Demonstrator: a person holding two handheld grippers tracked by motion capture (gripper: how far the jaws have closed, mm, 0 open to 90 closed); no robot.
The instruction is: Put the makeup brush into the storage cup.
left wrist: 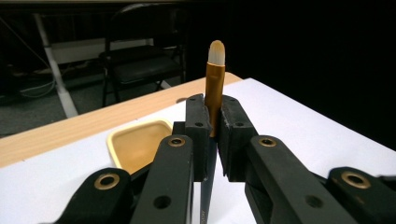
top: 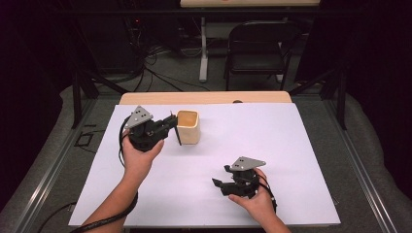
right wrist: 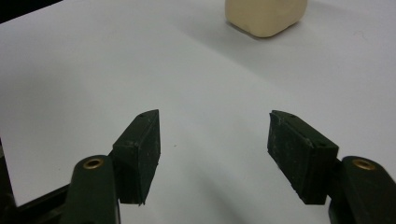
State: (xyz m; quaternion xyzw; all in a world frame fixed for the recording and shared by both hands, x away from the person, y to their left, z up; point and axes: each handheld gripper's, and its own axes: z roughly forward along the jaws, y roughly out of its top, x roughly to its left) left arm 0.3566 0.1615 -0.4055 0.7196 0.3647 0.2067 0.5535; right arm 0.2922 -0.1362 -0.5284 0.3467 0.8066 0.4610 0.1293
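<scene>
Left hand-held gripper (left wrist: 214, 135) clamped on gold makeup brush (left wrist: 215, 88), bristles up, just beside cream cup (top: 188, 126) at table's (top: 291, 145) far left; step judged: drop brush into cup; keep brush upright, centre over cup opening, lower before releasing; right hand-held gripper (right wrist: 215, 149) jaws apart, empty, resting near front edge.

Bright overhead light on the white sheet (top: 272, 136), dark murky surroundings, soft shadows, slightly soft focus
</scene>
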